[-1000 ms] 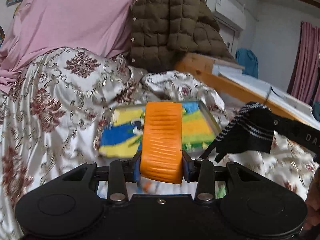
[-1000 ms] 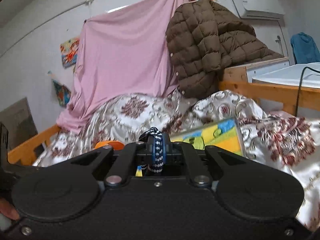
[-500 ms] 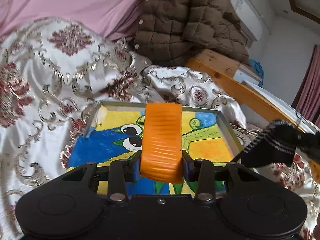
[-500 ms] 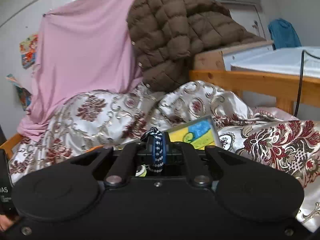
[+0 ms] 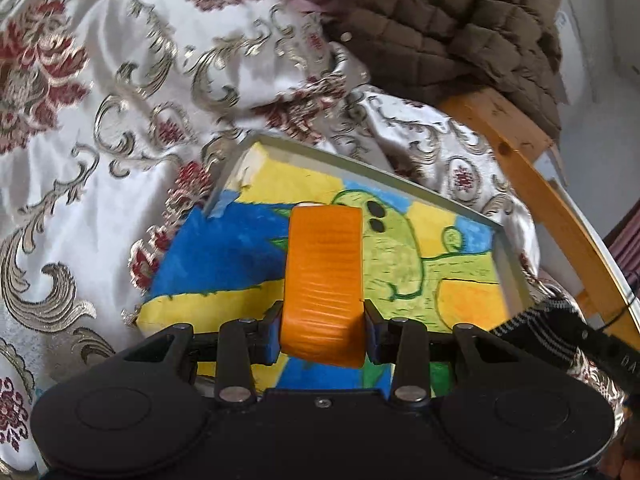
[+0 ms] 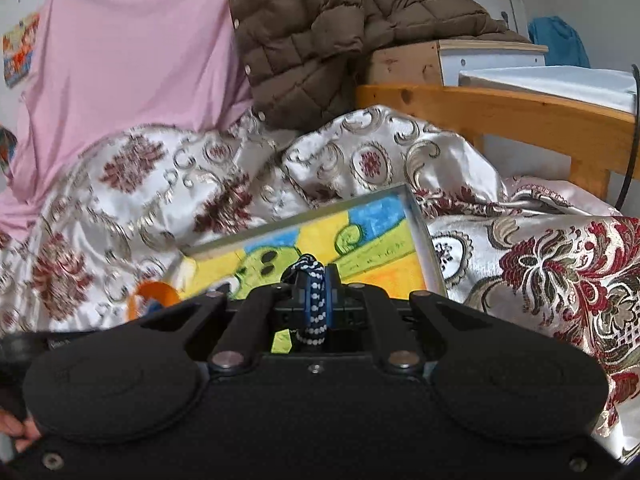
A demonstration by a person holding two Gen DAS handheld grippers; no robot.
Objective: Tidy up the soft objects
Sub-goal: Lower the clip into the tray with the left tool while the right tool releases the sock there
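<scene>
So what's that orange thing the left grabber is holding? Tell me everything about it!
The orange thing is a soft-looking, ridged block with rounded corners, maybe foam or rubber. The left gripper pinches its near end between two blue-padded fingers, so it sticks out forward, hanging above the colourful drawing in the tray. It appears to touch nothing but those fingers.

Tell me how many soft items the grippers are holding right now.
2: an orange ribbed foam block clamped in the left gripper, and a black-and-white striped knit cloth pinched in the right gripper.
</scene>
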